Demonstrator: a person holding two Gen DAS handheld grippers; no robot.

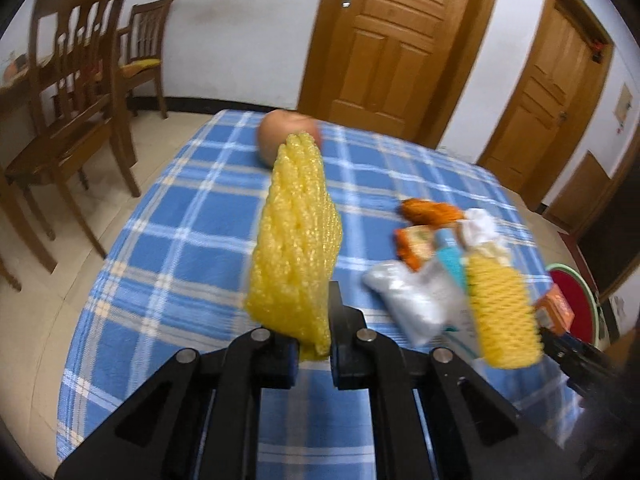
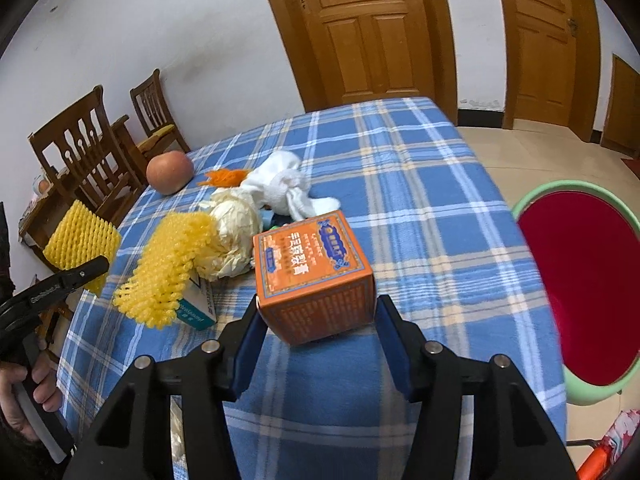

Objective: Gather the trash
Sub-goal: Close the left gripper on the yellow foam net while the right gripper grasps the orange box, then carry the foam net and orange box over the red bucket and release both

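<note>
My left gripper (image 1: pixel 314 332) is shut on a yellow foam fruit net (image 1: pixel 294 236) and holds it above the blue plaid tablecloth (image 1: pixel 180 232); this net also shows in the right wrist view (image 2: pixel 82 236). My right gripper (image 2: pixel 318 316) is shut on an orange box (image 2: pixel 314 276), held over the table near its right side. A pile of trash lies on the cloth: a second yellow net (image 2: pixel 168 268), crumpled paper (image 2: pixel 234 236), white tissue (image 2: pixel 282 188), orange peel (image 2: pixel 224 176), a silver wrapper (image 1: pixel 408 300) and a white-teal carton (image 2: pixel 198 308).
An apple (image 2: pixel 170 170) sits at the far side of the table. A green-rimmed bin with a red inside (image 2: pixel 580 280) stands off the table's right edge. Wooden chairs (image 1: pixel 76 92) stand to the left. Wooden doors (image 1: pixel 396 36) are behind.
</note>
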